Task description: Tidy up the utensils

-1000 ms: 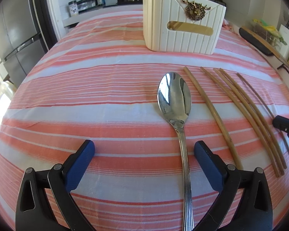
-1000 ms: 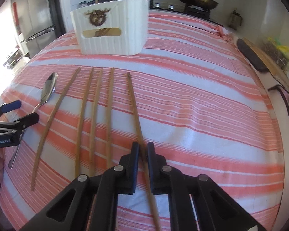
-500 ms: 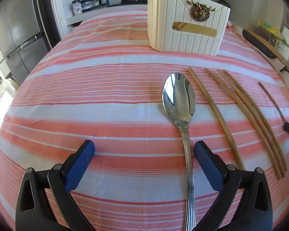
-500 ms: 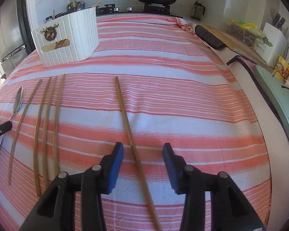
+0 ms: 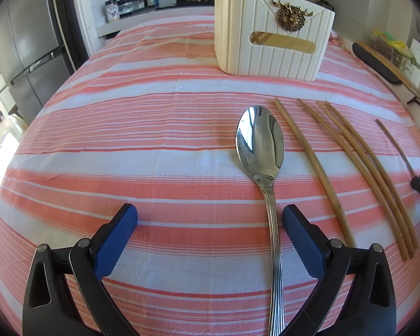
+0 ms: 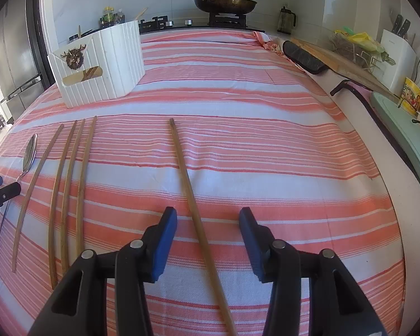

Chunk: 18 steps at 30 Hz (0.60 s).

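Observation:
A steel spoon (image 5: 260, 140) lies on the striped cloth with its handle between the fingers of my left gripper (image 5: 208, 212), which is open and close to the right pad. Right of the spoon lie several bamboo chopsticks (image 5: 369, 168). A single chopstick (image 6: 184, 168) lies apart from that group (image 6: 70, 168), running between the pads of my right gripper (image 6: 207, 215). Its jaws are opening and neither pad touches the stick. The white ribbed utensil holder (image 6: 98, 64) with a gold deer emblem stands at the back.
A stove with a lidded pan (image 6: 224, 1) sits behind the table. A black mat (image 6: 302, 56), a wooden board and a knife block (image 6: 397, 56) line the right counter. A steel fridge (image 5: 28, 42) stands at the left. The cloth's right edge drops off near the counter.
My right gripper, shut on one chopstick a second ago, carried it right, away from the others, and opened, leaving it on the cloth. My left gripper stayed still.

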Each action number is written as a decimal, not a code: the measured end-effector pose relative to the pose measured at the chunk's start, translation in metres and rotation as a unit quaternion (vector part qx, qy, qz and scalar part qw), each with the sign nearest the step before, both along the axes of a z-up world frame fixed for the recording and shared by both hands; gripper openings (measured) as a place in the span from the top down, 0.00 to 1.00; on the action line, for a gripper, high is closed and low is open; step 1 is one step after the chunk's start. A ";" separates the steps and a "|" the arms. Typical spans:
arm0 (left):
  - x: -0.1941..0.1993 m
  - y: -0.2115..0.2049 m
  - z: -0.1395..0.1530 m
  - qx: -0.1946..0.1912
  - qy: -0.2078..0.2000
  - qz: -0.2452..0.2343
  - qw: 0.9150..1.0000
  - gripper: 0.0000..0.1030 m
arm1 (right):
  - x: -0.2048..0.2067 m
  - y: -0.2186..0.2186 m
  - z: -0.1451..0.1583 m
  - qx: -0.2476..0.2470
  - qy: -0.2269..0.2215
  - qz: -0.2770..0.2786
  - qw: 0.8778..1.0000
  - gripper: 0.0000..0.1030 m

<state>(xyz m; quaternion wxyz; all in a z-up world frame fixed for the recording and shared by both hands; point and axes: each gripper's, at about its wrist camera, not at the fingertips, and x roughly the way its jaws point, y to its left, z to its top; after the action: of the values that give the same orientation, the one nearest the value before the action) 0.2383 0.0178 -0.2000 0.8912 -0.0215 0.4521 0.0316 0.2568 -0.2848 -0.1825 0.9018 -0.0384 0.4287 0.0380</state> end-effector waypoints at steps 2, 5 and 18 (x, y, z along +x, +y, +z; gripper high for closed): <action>0.000 0.000 0.000 0.000 0.000 0.000 1.000 0.00 | 0.000 0.000 0.000 -0.001 0.000 0.000 1.000 0.54; 0.000 0.000 0.000 -0.001 0.000 0.000 1.000 0.00 | 0.000 0.000 0.000 -0.001 0.000 0.000 1.000 0.54; -0.009 0.010 0.001 0.002 0.009 -0.044 0.999 0.00 | 0.001 -0.001 0.000 0.000 0.003 0.007 1.000 0.54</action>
<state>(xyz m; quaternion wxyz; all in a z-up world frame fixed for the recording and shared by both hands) 0.2294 0.0278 -0.1995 0.8877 0.0010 0.4603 -0.0064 0.2576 -0.2857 -0.1823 0.9001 -0.0413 0.4314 0.0449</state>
